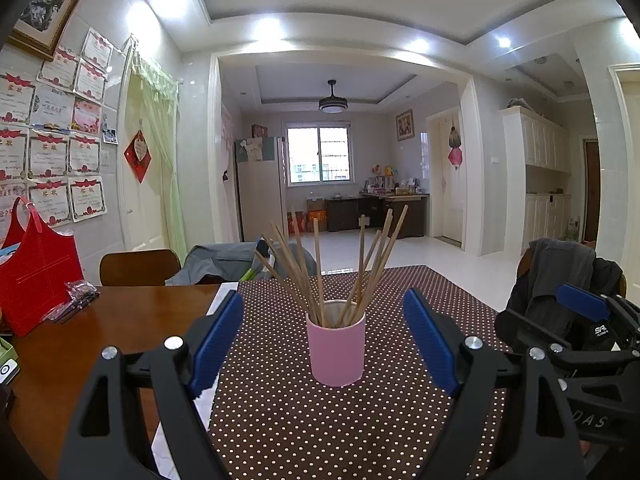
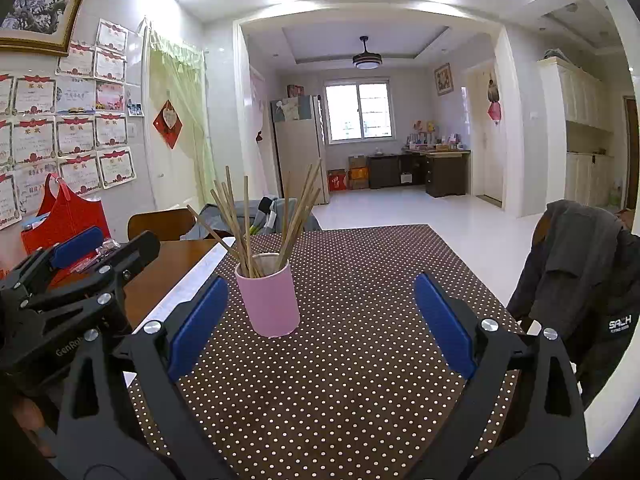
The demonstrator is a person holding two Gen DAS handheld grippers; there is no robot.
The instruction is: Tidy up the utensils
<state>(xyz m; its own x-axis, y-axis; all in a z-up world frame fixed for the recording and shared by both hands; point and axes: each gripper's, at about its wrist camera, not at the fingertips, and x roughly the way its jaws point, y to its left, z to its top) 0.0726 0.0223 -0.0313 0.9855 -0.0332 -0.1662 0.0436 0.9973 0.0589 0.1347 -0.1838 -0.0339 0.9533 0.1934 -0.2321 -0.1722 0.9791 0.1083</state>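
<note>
A smooth pink cylindrical cup [image 1: 336, 350] stands upright on the brown white-dotted cloth [image 1: 320, 420] covering the glossy wooden counter [image 1: 120, 320]. Thin wooden chopsticks [image 1: 320, 272] stand in it, long axes near vertical, tips fanning outward. The left gripper [image 1: 323, 340] is released, blue ribbed pads apart on either side of the cup. The right gripper [image 2: 320, 320] is released too, empty, with the cup left of centre.

black grippers [image 1: 324, 336], blue pads (silver screws)
</note>
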